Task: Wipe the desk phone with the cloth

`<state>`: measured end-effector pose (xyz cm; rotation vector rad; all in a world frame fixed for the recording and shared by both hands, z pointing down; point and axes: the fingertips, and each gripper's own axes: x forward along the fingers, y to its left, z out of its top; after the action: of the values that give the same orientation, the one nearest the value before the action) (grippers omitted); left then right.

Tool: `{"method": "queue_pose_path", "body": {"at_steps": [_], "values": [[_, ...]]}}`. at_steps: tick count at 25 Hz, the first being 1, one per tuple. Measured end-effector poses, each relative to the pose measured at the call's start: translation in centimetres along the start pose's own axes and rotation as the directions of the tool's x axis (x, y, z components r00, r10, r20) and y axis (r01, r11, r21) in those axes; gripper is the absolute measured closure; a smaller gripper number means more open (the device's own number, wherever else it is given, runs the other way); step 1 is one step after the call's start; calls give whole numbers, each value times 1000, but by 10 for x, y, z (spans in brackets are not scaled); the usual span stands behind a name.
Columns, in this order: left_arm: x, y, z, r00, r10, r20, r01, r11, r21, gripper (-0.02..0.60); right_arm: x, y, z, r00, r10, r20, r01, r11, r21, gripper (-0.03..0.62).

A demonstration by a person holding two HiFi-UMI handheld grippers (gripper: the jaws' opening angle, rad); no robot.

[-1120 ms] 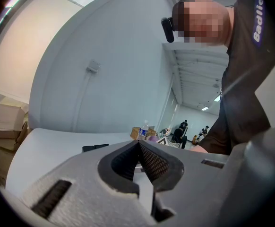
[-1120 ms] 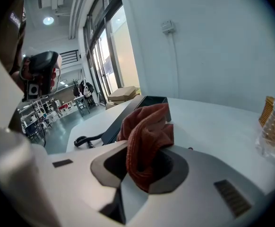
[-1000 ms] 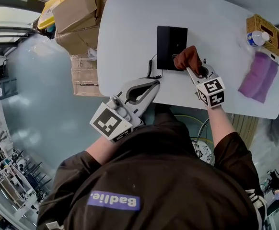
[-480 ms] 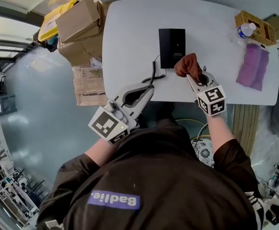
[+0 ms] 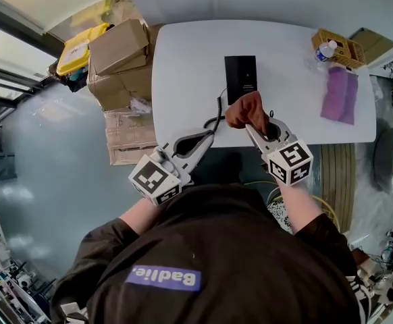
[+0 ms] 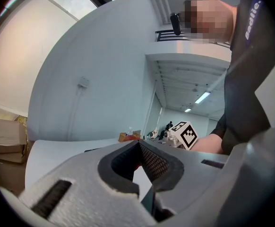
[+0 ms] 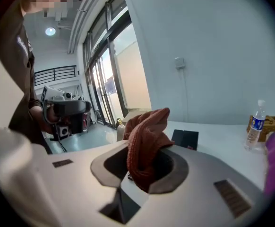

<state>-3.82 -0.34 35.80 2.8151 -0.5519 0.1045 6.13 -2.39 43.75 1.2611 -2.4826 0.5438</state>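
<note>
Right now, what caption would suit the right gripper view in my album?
Right gripper, jaws shut on a rust-brown cloth, facing a white table with a black desk phone and water bottle.

The cloth point(image 5: 245, 110) is a coarse, ribbed knit. The phone point(image 5: 240, 78) looks like matt black plastic, the table point(image 5: 183, 59) smooth and white. The boxes point(image 5: 119, 46) are plain cardboard, and the basket point(image 5: 348, 46) is woven wicker.
</note>
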Motion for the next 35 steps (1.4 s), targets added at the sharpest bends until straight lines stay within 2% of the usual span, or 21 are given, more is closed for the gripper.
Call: {"method": "queue_pose_path", "body": {"at_steps": [7,16,31,35], "values": [[-33,-6,1,1000,-25,3,25,1000,15,566,-9,67,43,994,62,94,-64,998,23,499],[-58,-14,8,999,-51,18,50,997,65,566,-20,123,62,981,119,151,-124,992,21,499],[-63,-25,10,997,-72,10,71,993,93,566,-22,145,56,978,123,171,-124,992,-5,500],[-62,-23,13,999,-51,-5,51,995,87,566,-23,144,57,978,122,171,-123,992,-8,500]]}}
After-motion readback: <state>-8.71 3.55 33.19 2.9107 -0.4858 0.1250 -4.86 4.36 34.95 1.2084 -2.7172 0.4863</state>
